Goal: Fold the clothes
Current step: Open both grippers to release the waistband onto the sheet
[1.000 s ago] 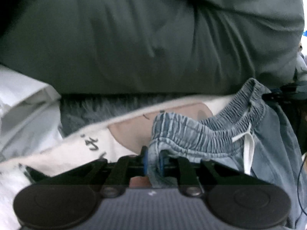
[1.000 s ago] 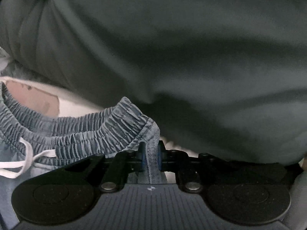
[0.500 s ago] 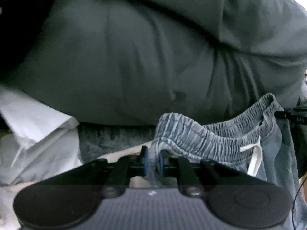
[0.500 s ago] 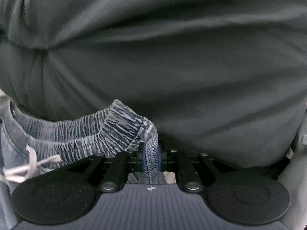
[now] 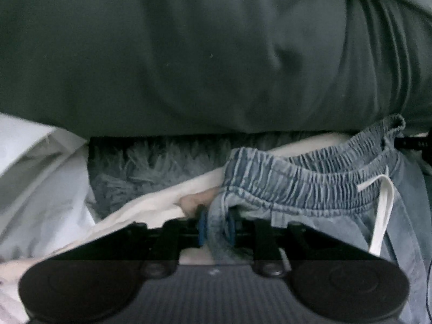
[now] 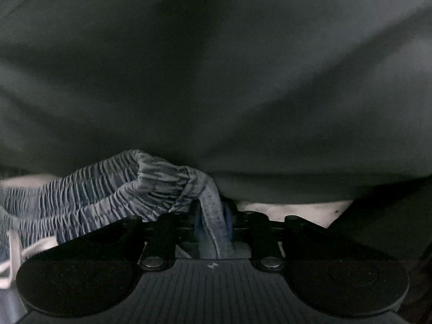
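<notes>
Light blue denim shorts [image 5: 310, 181] with a gathered elastic waistband and a white drawstring [image 5: 383, 210] hang between both grippers. My left gripper [image 5: 216, 224] is shut on one end of the waistband. My right gripper [image 6: 213, 224] is shut on the other end of the waistband [image 6: 113, 186], which stretches off to the left. The shorts' legs fall below both views and are mostly hidden.
The person's dark green top [image 5: 189, 54] fills the upper part of both views, very close in the right wrist view [image 6: 216, 67]. Below lie a cream cloth [image 5: 151, 205], a fluffy grey-blue rug [image 5: 145, 167] and white fabric [image 5: 35, 167] at the left.
Both grippers keep their hold on the waistband. They rose toward the person's body half a second ago; now the left view has dropped back a little and the right view is darker and closer to the top.
</notes>
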